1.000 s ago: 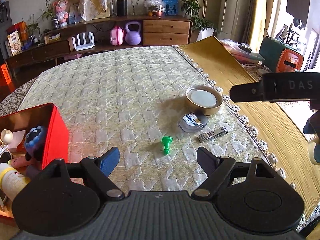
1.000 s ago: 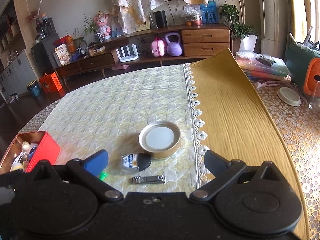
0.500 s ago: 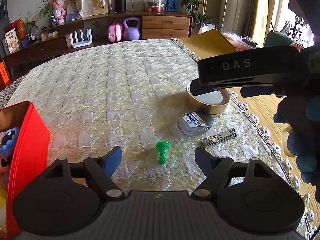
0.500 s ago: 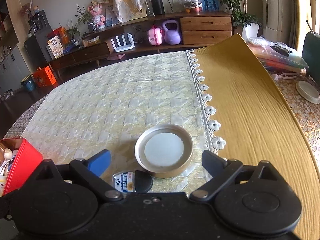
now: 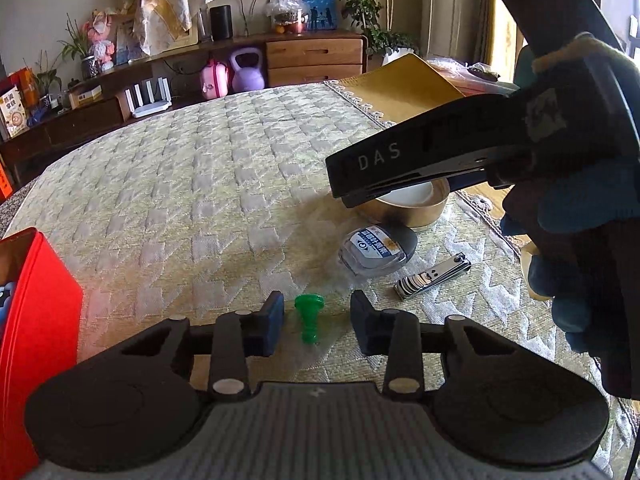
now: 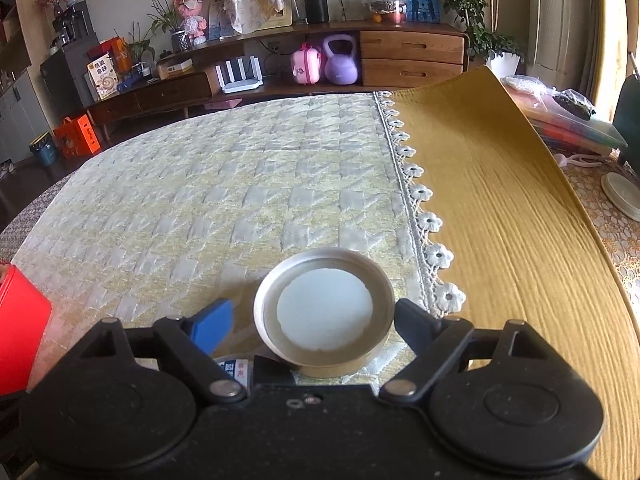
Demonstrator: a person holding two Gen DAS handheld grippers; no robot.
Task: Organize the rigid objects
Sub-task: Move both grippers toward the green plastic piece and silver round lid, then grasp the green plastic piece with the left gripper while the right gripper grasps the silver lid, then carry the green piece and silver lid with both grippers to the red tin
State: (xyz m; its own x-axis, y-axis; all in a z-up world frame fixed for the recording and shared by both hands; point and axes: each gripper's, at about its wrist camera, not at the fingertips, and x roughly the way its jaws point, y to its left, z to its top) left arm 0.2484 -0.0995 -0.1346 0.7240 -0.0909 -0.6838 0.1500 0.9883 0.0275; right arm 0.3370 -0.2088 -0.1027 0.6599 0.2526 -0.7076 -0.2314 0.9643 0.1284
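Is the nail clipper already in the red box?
No, the nail clipper lies on the cloth right of the green plug, far from the red box at the left edge.

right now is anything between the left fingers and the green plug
Nothing visible. The green plug lies on the quilted cloth between the closing fingers of the left gripper, with bare gaps on both sides.
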